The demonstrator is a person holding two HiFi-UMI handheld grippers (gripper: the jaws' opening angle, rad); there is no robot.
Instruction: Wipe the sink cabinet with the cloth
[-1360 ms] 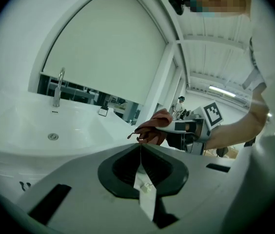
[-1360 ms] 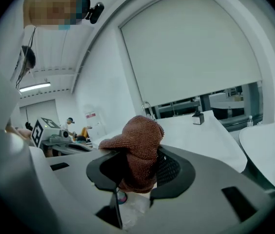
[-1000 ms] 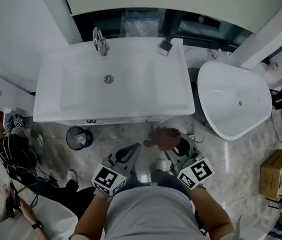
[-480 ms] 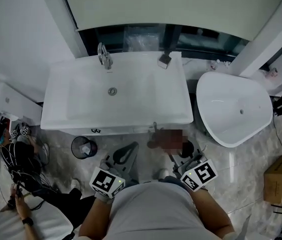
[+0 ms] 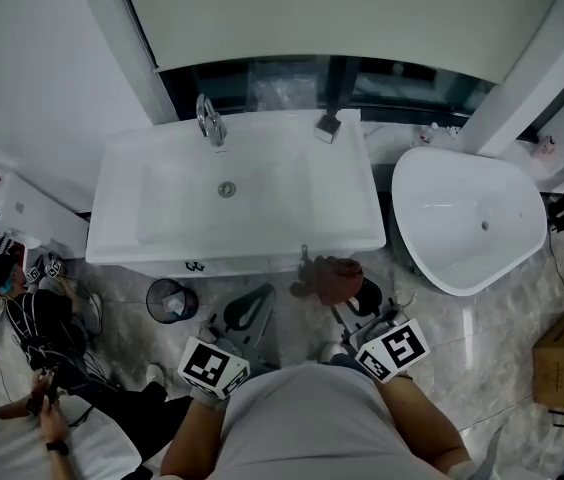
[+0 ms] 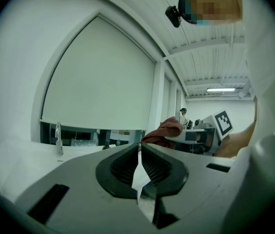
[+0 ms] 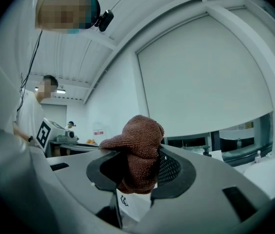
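While clamped in right gripper [image 7: 136,175], cloth [image 7: 140,147] lengthwise toward sink cabinet [image 5: 247,265]

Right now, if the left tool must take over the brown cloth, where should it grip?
Probably the bunched lobe of the brown cloth sticking out past the right tool, which is shut on its lower folds. Open the left tool and come from its own side.

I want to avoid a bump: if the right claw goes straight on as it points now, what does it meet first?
Probably the sink cabinet, its front under the basin edge. The right claw is shut on the cloth, so the cloth would touch first; depth is unclear.
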